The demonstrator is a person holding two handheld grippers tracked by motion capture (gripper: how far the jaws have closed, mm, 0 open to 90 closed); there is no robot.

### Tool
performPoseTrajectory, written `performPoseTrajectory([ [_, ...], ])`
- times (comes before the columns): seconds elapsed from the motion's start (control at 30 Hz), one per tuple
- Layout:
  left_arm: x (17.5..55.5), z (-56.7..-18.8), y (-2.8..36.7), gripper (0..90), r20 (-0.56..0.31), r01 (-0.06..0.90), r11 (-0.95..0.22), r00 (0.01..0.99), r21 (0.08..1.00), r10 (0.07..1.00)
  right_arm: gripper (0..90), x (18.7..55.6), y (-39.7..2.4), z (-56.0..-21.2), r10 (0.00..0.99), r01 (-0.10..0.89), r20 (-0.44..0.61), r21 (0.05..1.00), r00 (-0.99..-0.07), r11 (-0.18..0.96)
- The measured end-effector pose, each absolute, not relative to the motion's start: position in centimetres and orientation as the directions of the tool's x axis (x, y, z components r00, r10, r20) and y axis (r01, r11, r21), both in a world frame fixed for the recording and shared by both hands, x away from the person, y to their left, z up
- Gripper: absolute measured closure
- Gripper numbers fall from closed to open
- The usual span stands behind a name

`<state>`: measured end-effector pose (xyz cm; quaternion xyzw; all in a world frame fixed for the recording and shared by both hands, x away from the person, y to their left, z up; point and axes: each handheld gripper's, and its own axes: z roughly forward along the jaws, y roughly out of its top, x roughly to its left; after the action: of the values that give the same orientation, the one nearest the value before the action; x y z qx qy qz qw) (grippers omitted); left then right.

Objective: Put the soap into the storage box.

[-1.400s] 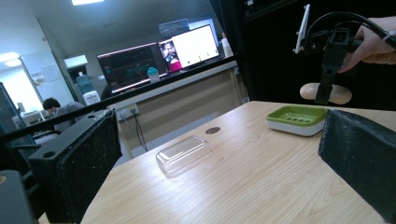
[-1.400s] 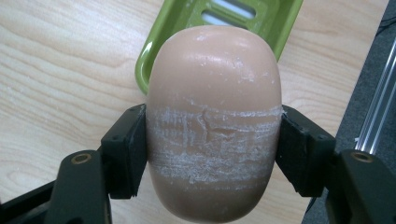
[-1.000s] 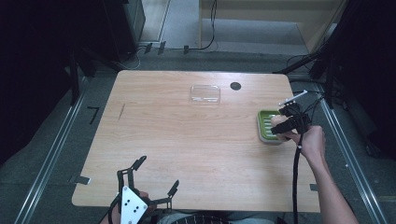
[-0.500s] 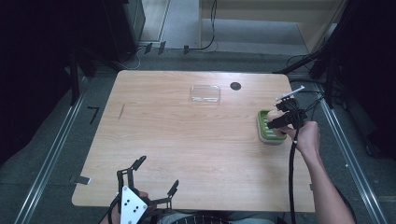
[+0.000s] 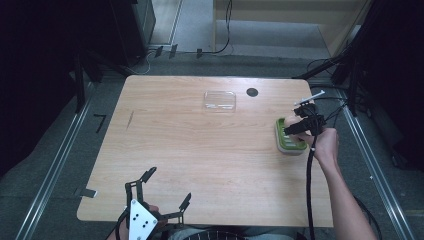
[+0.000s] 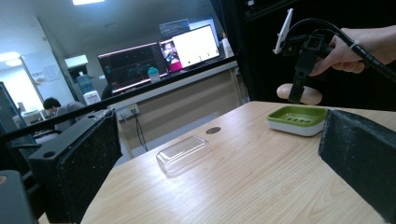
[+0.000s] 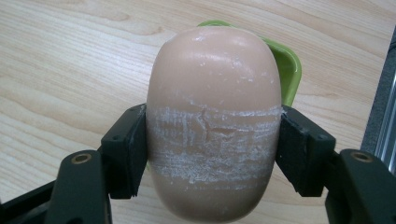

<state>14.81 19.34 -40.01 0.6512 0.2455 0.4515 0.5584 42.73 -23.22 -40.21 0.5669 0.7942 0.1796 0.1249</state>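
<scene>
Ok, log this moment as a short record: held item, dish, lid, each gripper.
held item: pink soap bar, clamped by the sides, lifted above the dish
dish: green soap dish, near the table's right edge
lid: clear plastic lid, lying at the far middle of the table
right gripper: shut on the soap
left gripper: open, holding nothing, at the near edge

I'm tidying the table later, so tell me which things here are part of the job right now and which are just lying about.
In use:
- pink soap bar, clamped in the right gripper above the dish
- green soap dish, by the table's right edge

Lying about:
- clear plastic lid, near the far edge
- left gripper, open and holding nothing at the near edge
</scene>
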Motion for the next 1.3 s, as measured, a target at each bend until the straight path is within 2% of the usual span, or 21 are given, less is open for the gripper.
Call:
performPoseTrajectory([
  [0.93,14.8,-40.0,19.4,0.0,0.311,-0.184,-0.253,0.472,0.950,0.825,33.6,44.7,-23.6,-43.2,0.974,0.888,0.112,0.443,-0.195,0.127],
  [1.3,14.8,-40.0,19.4,0.0,0.310,-0.185,-0.251,0.473,0.950,0.825,33.6,45.0,-23.9,-44.1,0.981,0.899,0.104,0.425,-0.163,0.104],
])
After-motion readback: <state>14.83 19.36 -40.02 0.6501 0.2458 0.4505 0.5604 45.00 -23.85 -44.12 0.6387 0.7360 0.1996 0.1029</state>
